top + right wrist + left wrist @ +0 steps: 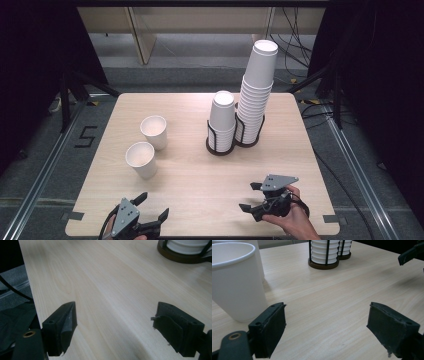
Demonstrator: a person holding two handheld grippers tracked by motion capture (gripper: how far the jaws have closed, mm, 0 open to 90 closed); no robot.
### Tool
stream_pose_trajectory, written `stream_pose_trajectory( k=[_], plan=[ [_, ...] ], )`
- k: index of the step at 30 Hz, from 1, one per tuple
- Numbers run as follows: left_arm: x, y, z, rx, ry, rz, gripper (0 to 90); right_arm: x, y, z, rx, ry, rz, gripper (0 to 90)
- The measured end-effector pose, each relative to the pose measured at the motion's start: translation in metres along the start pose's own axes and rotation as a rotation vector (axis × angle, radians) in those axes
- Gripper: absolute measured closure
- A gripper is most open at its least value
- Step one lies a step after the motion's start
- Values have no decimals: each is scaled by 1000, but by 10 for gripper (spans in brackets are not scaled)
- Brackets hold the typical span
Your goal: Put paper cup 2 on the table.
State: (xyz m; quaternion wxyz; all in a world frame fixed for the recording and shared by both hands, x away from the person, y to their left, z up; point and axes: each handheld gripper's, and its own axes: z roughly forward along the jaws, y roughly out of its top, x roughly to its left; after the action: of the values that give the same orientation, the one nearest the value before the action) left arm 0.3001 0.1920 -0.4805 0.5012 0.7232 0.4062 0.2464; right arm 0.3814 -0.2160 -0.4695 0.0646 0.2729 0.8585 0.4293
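- Left gripper (150, 210) at the near left table (200, 175) edge, jaws apart, empty.
- Right gripper (252, 196) near right, jaws apart, empty.
- Nearer paper cup (141, 160) stands upright just beyond the left gripper.
- Judgement: light, thin-walled, easily crushed; grip gently across the mid-wall.

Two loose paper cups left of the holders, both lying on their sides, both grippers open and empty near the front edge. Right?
Not quite. The two loose paper cups, near one and far one, stand upright with mouths up, as the high view shows. The rest holds: they sit left of the cup holders, and the left gripper and right gripper are open and empty near the table's front edge.
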Motion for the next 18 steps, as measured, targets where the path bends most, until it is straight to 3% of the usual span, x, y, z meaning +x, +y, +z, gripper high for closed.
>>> stream_pose_trajectory(
  k=[9, 11, 12, 14, 18],
  plan=[
    [-3, -1, 1, -2, -32, 14, 143, 5, -15, -12, -15, -17, 47, 165],
    [-3, -1, 2, -4, -43, 14, 143, 5, -18, -14, -23, -12, 23, 158],
    [-3, -1, 2, 0, -40, 20, 143, 7, -20, -16, -23, -19, 42, 159],
    [-3, -1, 2, 13, -36, 23, 143, 7, -23, -18, -24, -26, 27, 158],
    [-4, -1, 2, 5, -48, 24, 143, 7, -27, -21, -20, -20, 48, 159]
  ],
)
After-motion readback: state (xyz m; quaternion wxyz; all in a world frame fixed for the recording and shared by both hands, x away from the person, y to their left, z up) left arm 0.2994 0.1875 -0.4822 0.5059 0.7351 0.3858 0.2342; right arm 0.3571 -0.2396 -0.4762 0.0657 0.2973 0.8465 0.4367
